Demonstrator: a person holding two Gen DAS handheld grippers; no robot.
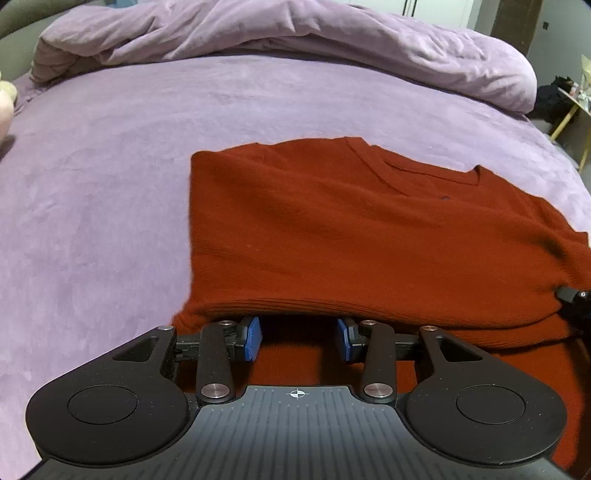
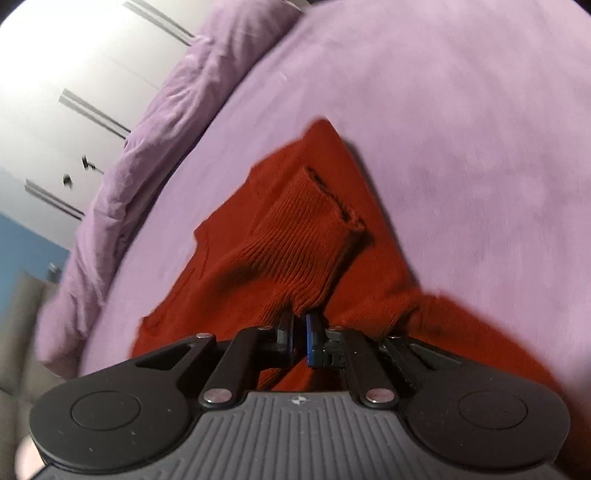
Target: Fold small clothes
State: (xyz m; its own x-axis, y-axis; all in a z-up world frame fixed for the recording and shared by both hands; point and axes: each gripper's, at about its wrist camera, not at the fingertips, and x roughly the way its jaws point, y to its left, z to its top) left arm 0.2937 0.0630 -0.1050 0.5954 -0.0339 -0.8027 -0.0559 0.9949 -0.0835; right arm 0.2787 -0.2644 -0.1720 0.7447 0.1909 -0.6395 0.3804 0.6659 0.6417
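A rust-red knit sweater [image 1: 351,229] lies flat on the purple bed sheet [image 1: 110,184], neckline at the far side. My left gripper [image 1: 299,328] is at its near ribbed hem with the jaws apart. The hem drapes over the fingertips and hides them, and the blue pads [image 1: 253,338] press on nothing. In the right wrist view my right gripper [image 2: 300,325] is shut on the ribbed end of a sleeve [image 2: 303,243], which is lifted above the sweater body [image 2: 229,266]. This view is blurred.
A bunched purple duvet [image 1: 295,33] runs along the far side of the bed. A small table with yellow legs [image 1: 569,110] stands beyond the right edge. White wardrobe doors [image 2: 55,74] rise behind the bed. Something pale [image 1: 5,107] lies at the left edge.
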